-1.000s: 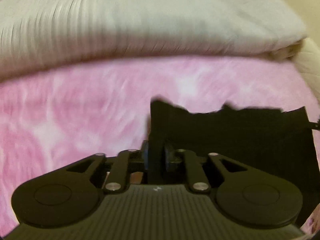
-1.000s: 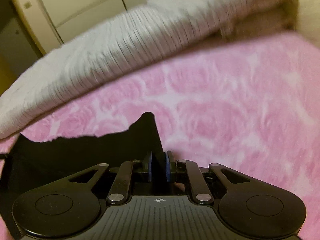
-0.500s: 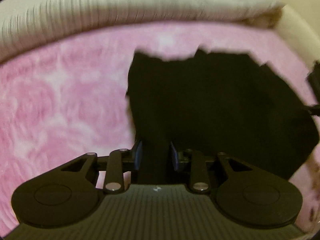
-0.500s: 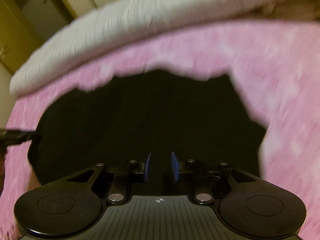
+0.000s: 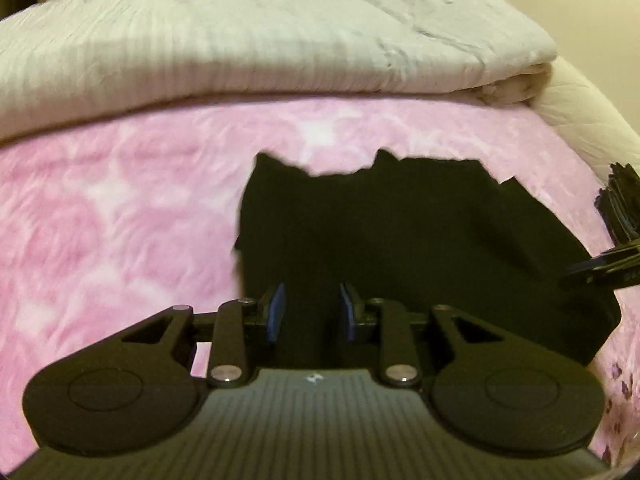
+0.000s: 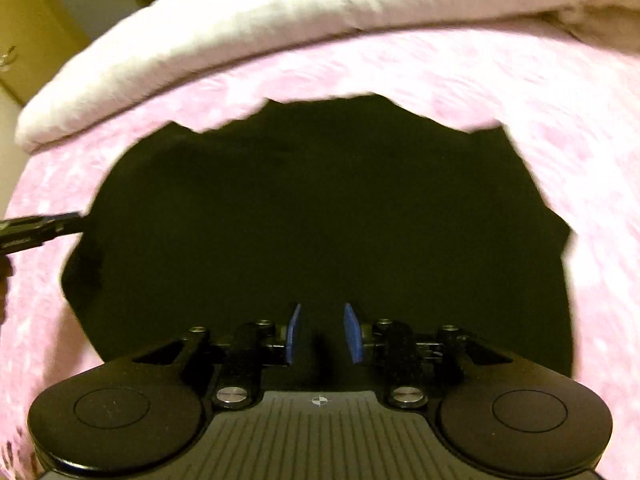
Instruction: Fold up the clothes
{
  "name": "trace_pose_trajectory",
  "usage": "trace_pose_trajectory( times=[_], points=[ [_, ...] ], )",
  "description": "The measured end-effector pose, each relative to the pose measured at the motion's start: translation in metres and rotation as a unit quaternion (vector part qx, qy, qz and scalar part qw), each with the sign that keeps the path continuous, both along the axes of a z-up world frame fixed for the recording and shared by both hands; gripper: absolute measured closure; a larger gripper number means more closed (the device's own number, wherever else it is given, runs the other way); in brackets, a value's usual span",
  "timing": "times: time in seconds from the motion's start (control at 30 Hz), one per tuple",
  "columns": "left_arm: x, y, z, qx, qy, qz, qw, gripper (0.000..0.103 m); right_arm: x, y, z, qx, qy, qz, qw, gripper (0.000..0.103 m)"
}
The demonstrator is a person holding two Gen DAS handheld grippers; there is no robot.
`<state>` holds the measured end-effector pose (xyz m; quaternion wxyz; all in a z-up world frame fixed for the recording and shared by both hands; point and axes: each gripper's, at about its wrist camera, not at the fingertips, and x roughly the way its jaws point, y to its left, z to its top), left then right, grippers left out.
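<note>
A black garment (image 5: 400, 240) lies flat on the pink rose-patterned blanket (image 5: 100, 220); it fills the middle of the right wrist view (image 6: 320, 208). My left gripper (image 5: 312, 308) hovers at its near left corner. Its blue pads (image 5: 276, 312) are apart, and no cloth bunches between them. My right gripper (image 6: 322, 328) is over the garment's near edge with its jaws opening. The cloth lies under the pads, which do not press on it. One finger of the right gripper (image 5: 592, 270) shows at the garment's right side, and a finger of the left gripper (image 6: 40, 228) at its left side.
A thick pale ribbed duvet (image 5: 240, 48) is folded along the far side of the bed (image 6: 240, 20). A white mattress edge (image 5: 580, 112) curves off at the right. Yellowish cupboard doors (image 6: 24, 40) stand beyond the bed at upper left.
A second ago each gripper pinched a raised corner of the garment. Both have moved over the bed, the garment has come down flat, and both pairs of pads have parted.
</note>
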<state>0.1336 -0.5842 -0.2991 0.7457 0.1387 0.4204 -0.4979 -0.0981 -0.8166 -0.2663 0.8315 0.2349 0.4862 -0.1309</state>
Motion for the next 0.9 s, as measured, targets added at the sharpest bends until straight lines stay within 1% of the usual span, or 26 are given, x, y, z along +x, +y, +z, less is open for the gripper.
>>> trace_pose_trajectory(
  times=[0.07, 0.1, 0.13, 0.17, 0.2, 0.33, 0.4, 0.5, 0.57, 0.63, 0.67, 0.73, 0.77, 0.8, 0.83, 0.87, 0.9],
  points=[
    [0.008, -0.024, -0.023, 0.035, 0.009, -0.011, 0.9993, 0.079, 0.021, 0.006, -0.004, 0.003, -0.006, 0.012, 1.0, 0.074],
    [0.012, -0.037, -0.035, 0.054, 0.015, -0.016, 0.9983, 0.077, 0.032, 0.009, -0.007, 0.004, -0.008, 0.018, 1.0, 0.074],
    [0.015, -0.041, -0.045, 0.058, 0.018, -0.016, 0.998, 0.075, 0.04, 0.011, -0.01, 0.005, -0.01, 0.021, 1.0, 0.074],
    [0.018, -0.044, -0.054, 0.058, 0.022, -0.016, 0.9979, 0.074, 0.047, 0.012, -0.014, 0.005, -0.01, 0.021, 1.0, 0.074],
    [0.021, -0.045, -0.057, 0.055, 0.025, -0.014, 0.9981, 0.073, 0.052, 0.013, -0.017, 0.003, -0.009, 0.021, 1.0, 0.073],
    [0.021, -0.038, -0.059, 0.047, 0.018, -0.025, 0.9984, 0.073, 0.058, 0.001, -0.018, -0.011, -0.029, 0.011, 0.999, 0.073],
    [0.025, -0.036, -0.061, 0.041, 0.028, -0.023, 0.9985, 0.073, 0.061, -0.008, -0.021, -0.013, -0.032, 0.004, 0.999, 0.073],
    [0.024, -0.038, -0.059, 0.044, 0.031, -0.028, 0.9981, 0.073, 0.067, -0.027, -0.034, -0.012, -0.019, -0.019, 1.0, 0.073],
    [0.023, -0.034, -0.056, 0.044, 0.032, -0.032, 0.998, 0.073, 0.066, -0.041, -0.051, 0.003, -0.001, -0.036, 0.999, 0.073],
    [0.025, -0.028, -0.051, 0.045, 0.037, -0.029, 0.9979, 0.073, 0.057, -0.053, -0.064, 0.019, 0.0, -0.043, 0.999, 0.074],
    [0.026, -0.024, -0.049, 0.045, 0.041, -0.027, 0.9978, 0.074, 0.053, -0.054, -0.064, 0.012, 0.002, -0.044, 0.999, 0.075],
    [0.03, -0.007, -0.04, 0.042, 0.033, -0.014, 0.9985, 0.082, 0.044, -0.054, -0.057, -0.016, 0.017, -0.055, 0.998, 0.075],
    [0.029, 0.005, -0.033, 0.039, 0.026, -0.009, 0.9989, 0.082, 0.036, -0.051, -0.051, -0.026, 0.024, -0.064, 0.997, 0.075],
    [0.027, 0.018, -0.026, 0.035, 0.018, -0.003, 0.9992, 0.08, 0.028, -0.049, -0.045, -0.032, 0.028, -0.072, 0.996, 0.073],
    [0.022, 0.03, -0.02, 0.038, -0.002, -0.008, 0.9993, 0.074, 0.019, -0.047, -0.039, -0.039, 0.032, -0.08, 0.996, 0.072],
    [0.016, 0.041, -0.013, 0.042, -0.024, -0.015, 0.9987, 0.072, 0.011, -0.044, -0.032, -0.045, 0.037, -0.088, 0.994, 0.069],
    [0.01, 0.052, -0.007, 0.046, -0.046, -0.022, 0.9976, 0.071, 0.002, -0.037, -0.026, -0.051, 0.036, -0.082, 0.995, 0.065]
  ],
)
